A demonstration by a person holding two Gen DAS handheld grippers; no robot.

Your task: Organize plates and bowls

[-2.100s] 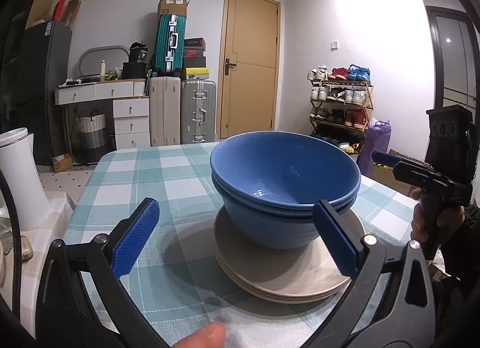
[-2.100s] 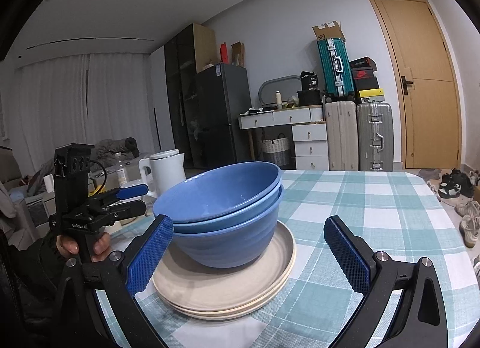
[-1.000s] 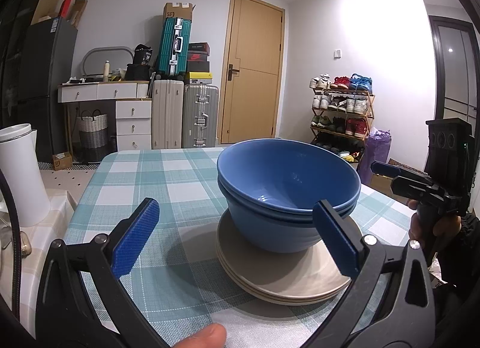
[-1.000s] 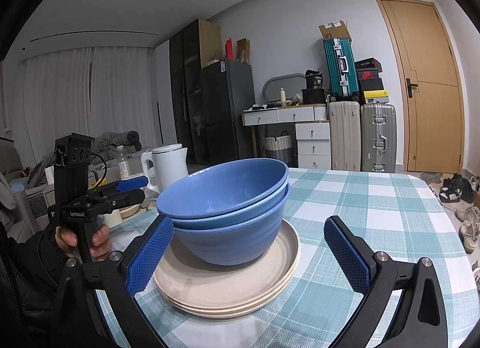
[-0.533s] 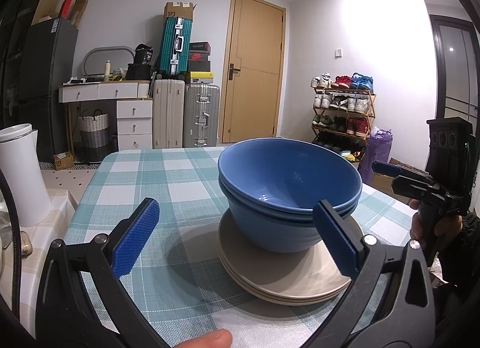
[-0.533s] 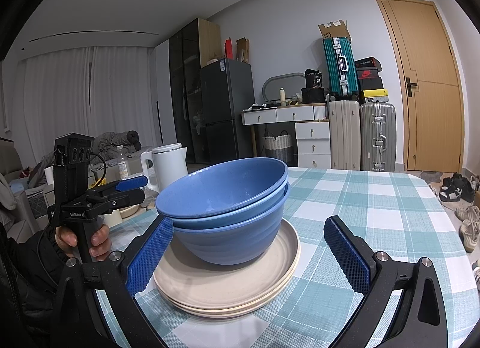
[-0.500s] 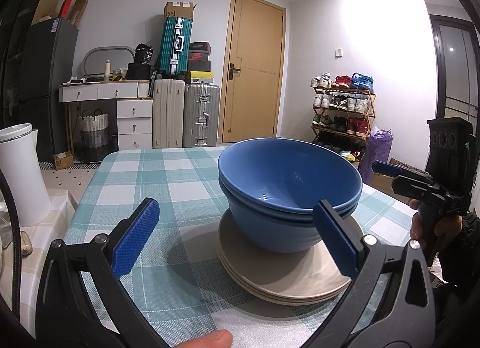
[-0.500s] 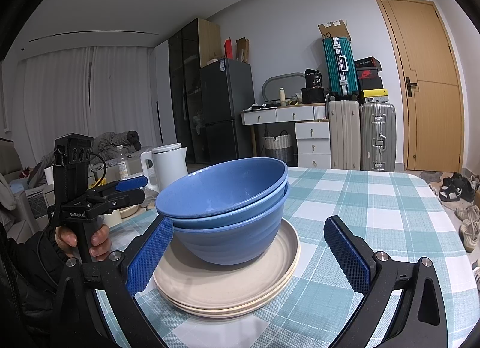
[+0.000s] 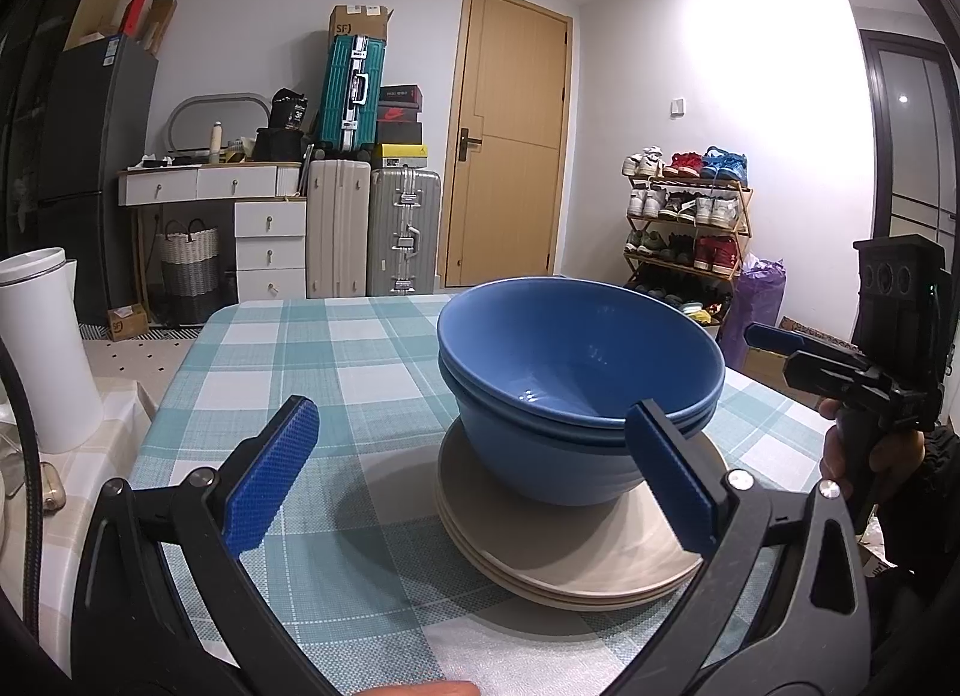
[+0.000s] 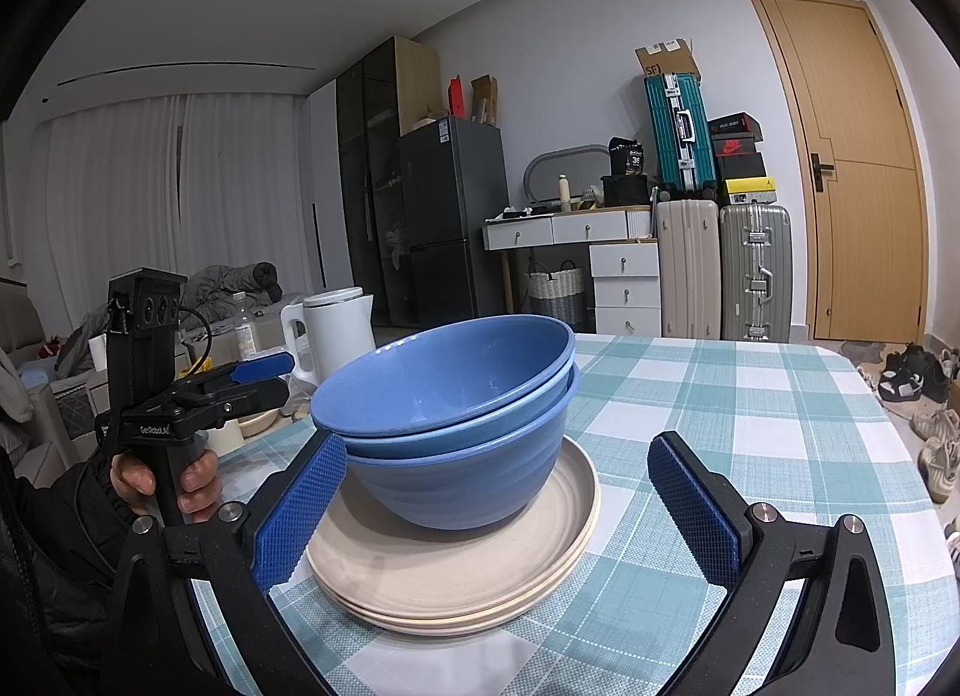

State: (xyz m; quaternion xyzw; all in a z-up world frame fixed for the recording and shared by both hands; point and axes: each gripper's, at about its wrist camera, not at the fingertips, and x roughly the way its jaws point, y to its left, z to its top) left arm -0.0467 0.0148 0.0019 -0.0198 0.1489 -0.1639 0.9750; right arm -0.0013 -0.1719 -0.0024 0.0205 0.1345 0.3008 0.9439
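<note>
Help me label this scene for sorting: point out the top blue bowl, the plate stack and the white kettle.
top blue bowl (image 9: 576, 360), left wrist view, inner wall.
plate stack (image 10: 420, 570), right wrist view, bare face of top plate.
white kettle (image 10: 339, 336), right wrist view, body.

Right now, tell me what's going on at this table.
A person holds a pair of tongs in each hand, and both pairs are open and holding nothing. The left tongs and right tongs point at one pile from opposite sides. The bowls, two blue ones nested, sit on the plates, a beige stack on the checked tablecloth. Nothing is being touched, and the pile looks already sorted.
</note>
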